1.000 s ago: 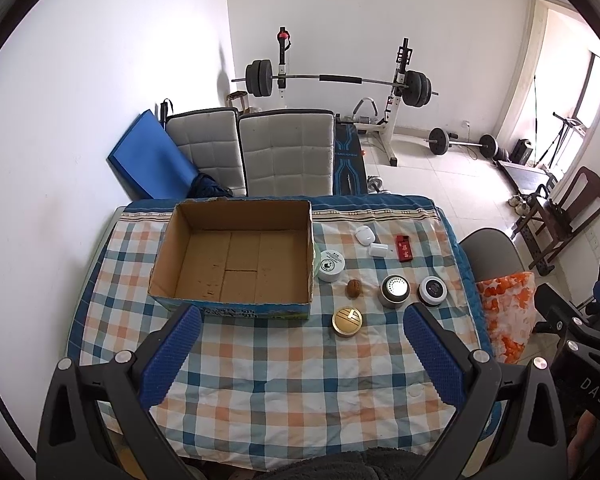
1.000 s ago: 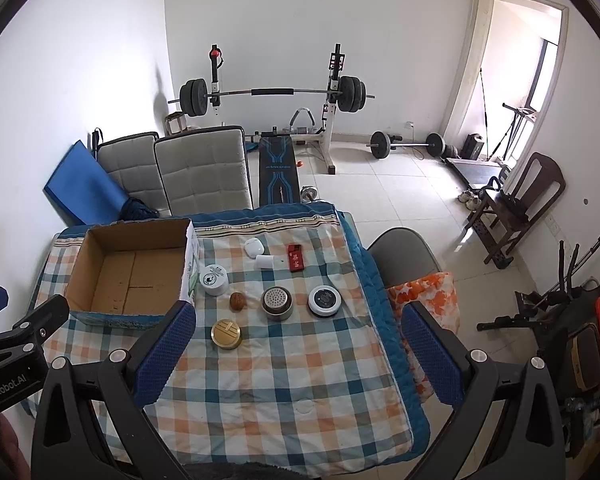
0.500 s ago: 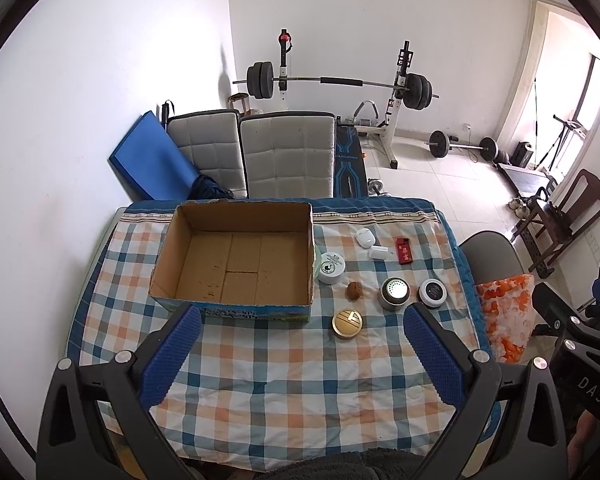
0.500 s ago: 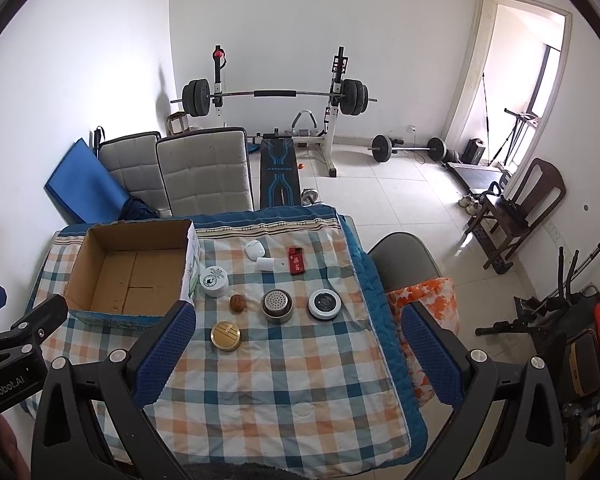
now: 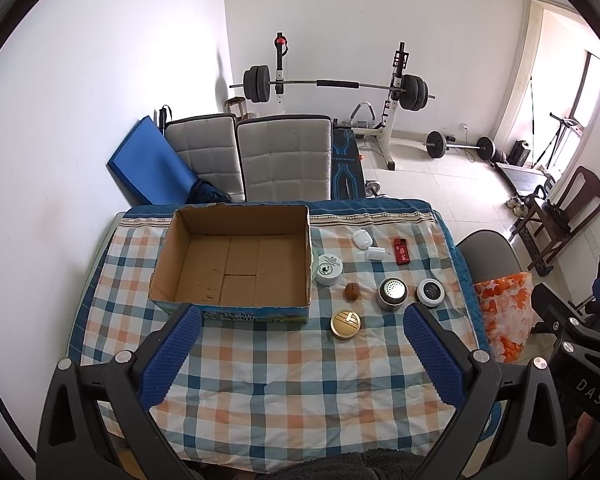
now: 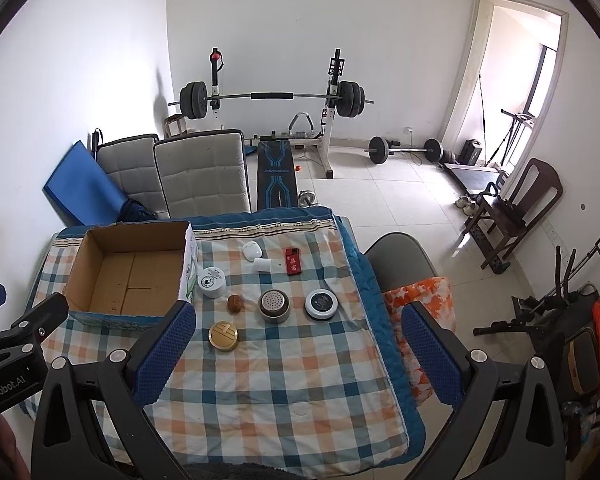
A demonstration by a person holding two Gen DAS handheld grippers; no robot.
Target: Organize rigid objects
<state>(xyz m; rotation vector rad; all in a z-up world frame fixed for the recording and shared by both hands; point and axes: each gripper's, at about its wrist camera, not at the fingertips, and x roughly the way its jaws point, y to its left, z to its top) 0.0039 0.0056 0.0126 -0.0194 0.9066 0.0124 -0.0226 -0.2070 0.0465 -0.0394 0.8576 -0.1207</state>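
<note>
An open, empty cardboard box [image 5: 236, 264] stands on the checked tablecloth [image 5: 284, 376], also in the right wrist view [image 6: 128, 276]. Right of it lie a white jar [image 5: 329, 269], a brown walnut [image 5: 352, 291], a gold round tin [image 5: 345, 323], a silver perforated tin [image 5: 392, 294], a black-and-white round tin [image 5: 430, 292], two white earbud cases [image 5: 368, 243] and a red flat item [image 5: 401, 251]. My left gripper [image 5: 300, 356] is open and empty above the table's near part. My right gripper [image 6: 300, 356] is open and empty, held high over the table's right side.
Two grey padded chairs [image 5: 284, 160] and a blue mat [image 5: 148, 168] stand behind the table. A grey chair with an orange cloth [image 6: 416, 296] is at the table's right edge. A barbell rack [image 6: 272, 100], weights and a wooden chair [image 6: 516, 208] are farther off.
Both views have shifted slightly, the table appearing a little lower in frame. No object has moved and both grippers stay open.
</note>
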